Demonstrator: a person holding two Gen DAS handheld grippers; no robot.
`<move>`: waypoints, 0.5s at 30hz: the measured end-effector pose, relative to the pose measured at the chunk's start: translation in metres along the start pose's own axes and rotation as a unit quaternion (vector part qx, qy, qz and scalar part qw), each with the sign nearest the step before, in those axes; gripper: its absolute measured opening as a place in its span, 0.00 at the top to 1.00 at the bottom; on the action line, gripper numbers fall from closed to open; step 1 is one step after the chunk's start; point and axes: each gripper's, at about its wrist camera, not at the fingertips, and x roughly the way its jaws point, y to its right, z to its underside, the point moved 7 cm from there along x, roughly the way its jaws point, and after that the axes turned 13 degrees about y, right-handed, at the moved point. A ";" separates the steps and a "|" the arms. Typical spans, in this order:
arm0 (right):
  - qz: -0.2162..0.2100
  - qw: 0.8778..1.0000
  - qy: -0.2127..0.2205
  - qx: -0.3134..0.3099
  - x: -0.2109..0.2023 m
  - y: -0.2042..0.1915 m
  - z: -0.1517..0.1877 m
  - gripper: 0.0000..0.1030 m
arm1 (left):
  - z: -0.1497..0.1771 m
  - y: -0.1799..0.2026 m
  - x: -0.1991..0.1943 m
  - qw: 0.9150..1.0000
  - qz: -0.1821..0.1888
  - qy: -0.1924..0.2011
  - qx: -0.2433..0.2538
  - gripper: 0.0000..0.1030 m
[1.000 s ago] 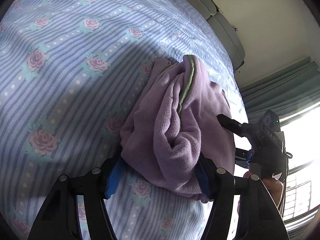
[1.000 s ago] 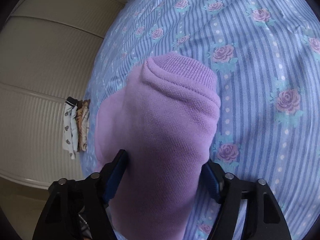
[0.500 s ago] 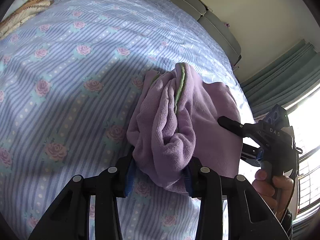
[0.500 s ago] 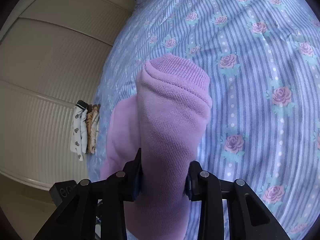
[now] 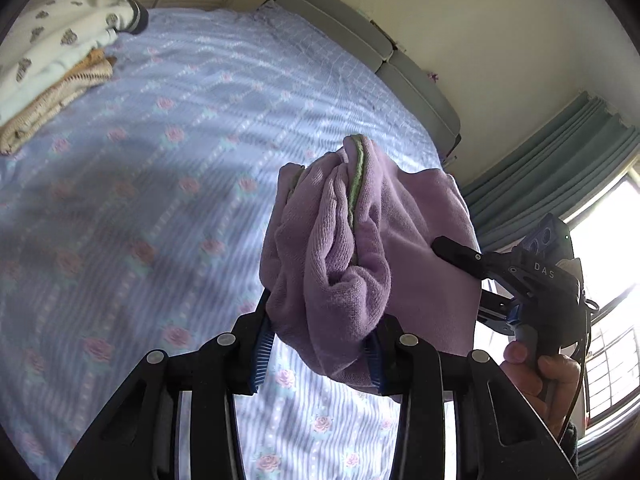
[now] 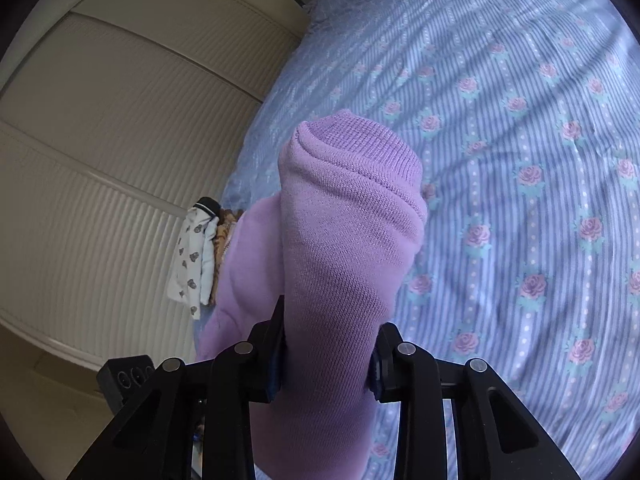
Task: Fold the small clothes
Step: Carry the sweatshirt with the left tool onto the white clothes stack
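Note:
A small lilac knit garment [image 5: 340,264] with a green trim is held up above the bed between both grippers. My left gripper [image 5: 320,356] is shut on a bunched part of it. My right gripper [image 6: 326,356] is shut on a ribbed cuff end [image 6: 352,184] of the same garment. In the left wrist view the right gripper [image 5: 480,280] shows at the right, held by a hand, its fingers partly hidden behind the cloth.
The bed has a blue striped sheet with pink roses [image 5: 160,200]. A pile of folded clothes, white patterned on tan knit [image 5: 52,64], lies at the bed's far left; it also shows in the right wrist view [image 6: 196,256]. Grey headboard cushions [image 5: 380,56], wardrobe doors [image 6: 100,160], curtains and a window [image 5: 600,240] surround.
Both grippers have closed on the lilac garment and lifted it up off the bed. The views have tilted up, so the folded pile and the wall show.

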 end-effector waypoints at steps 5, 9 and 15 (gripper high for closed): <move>-0.015 0.999 -0.005 -0.029 0.026 -0.057 -0.006 0.68 | -0.043 -0.022 -0.027 1.000 -0.005 0.028 -0.007 0.62; -0.033 0.998 -0.015 -0.050 0.059 -0.107 -0.008 0.68 | -0.080 -0.051 -0.055 0.998 -0.017 0.051 -0.013 0.62; -0.071 0.994 -0.031 -0.078 0.128 -0.190 -0.013 0.68 | -0.149 -0.108 -0.098 0.994 -0.047 0.095 -0.011 0.62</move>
